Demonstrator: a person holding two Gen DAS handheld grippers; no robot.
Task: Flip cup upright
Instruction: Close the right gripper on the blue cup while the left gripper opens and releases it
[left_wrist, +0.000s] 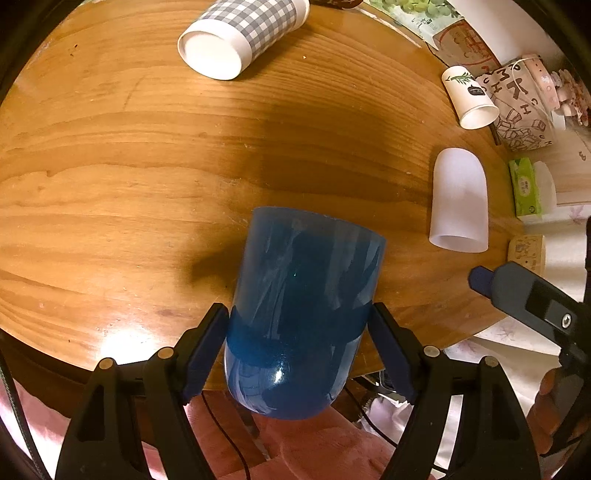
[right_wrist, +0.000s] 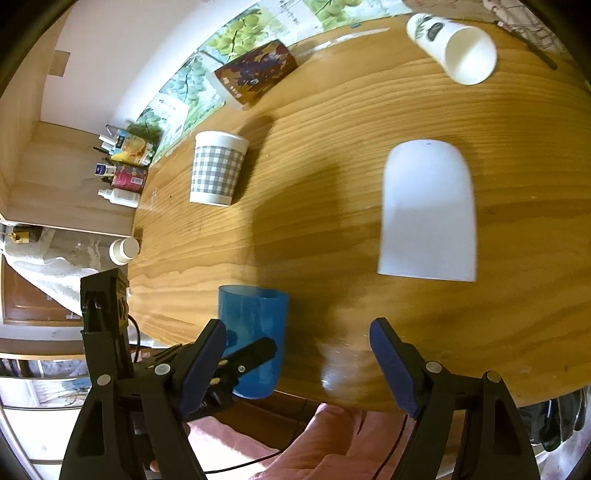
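Observation:
My left gripper (left_wrist: 297, 325) is shut on a translucent blue cup (left_wrist: 301, 310), with one finger on each side of its body. The cup's rounded bottom points toward the camera and its rim points away, over the near edge of the wooden table (left_wrist: 129, 184). In the right wrist view the blue cup (right_wrist: 255, 332) shows at the table's near edge with the left gripper's fingers around it. My right gripper (right_wrist: 299, 363) is open and empty, just over the near table edge. It appears at the right of the left wrist view (left_wrist: 480, 278).
A frosted white cup (right_wrist: 428, 210) lies on its side right of the blue cup. A grey checked paper cup (right_wrist: 217, 168) lies further back, and a white printed paper cup (right_wrist: 456, 48) lies at the far right. Boxes, a tissue pack (left_wrist: 524, 186) and bottles line the table's far edges.

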